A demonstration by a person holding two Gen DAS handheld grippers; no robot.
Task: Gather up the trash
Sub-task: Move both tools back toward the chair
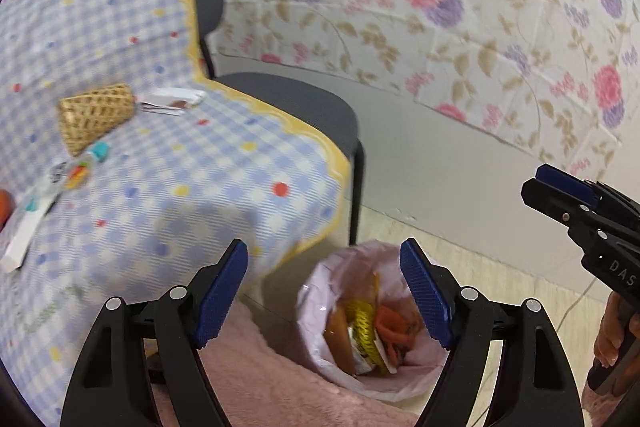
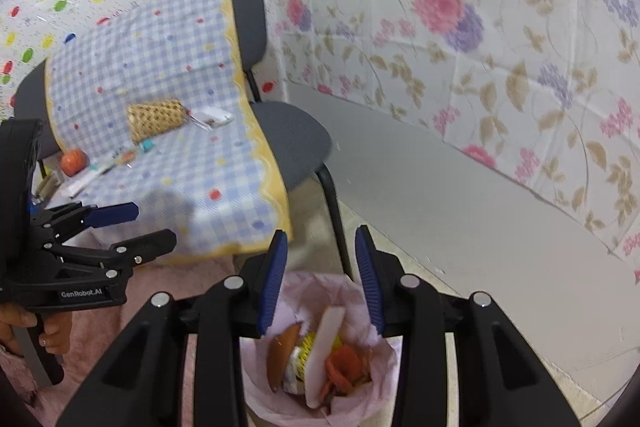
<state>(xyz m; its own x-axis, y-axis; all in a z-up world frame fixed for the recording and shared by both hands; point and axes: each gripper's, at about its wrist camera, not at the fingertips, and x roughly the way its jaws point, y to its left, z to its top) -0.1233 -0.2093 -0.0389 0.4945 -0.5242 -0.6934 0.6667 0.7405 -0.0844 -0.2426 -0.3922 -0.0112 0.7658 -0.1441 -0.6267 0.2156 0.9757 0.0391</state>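
A small bin lined with a pink bag [image 1: 320,279] [image 2: 384,359] stands on the floor by the chair, holding wrappers, orange peel and a white strip [image 2: 326,343]. My left gripper [image 1: 324,291] is open and empty above the bin's left rim; it also shows in the right wrist view [image 2: 136,223]. My right gripper [image 2: 322,279] is open and empty right over the bin; it also shows in the left wrist view [image 1: 560,187]. On the checked cloth [image 2: 168,67] lie a woven basket [image 2: 156,119], a white wrapper [image 2: 212,119], an orange [image 2: 74,163] and small packets [image 1: 76,175].
A grey chair [image 2: 296,143] carries the checked cloth. A pink fluffy rug [image 1: 260,379] lies on the floor left of the bin. A floral sheet [image 1: 440,7] covers the wall, with a grey baseboard [image 2: 460,195] below it.
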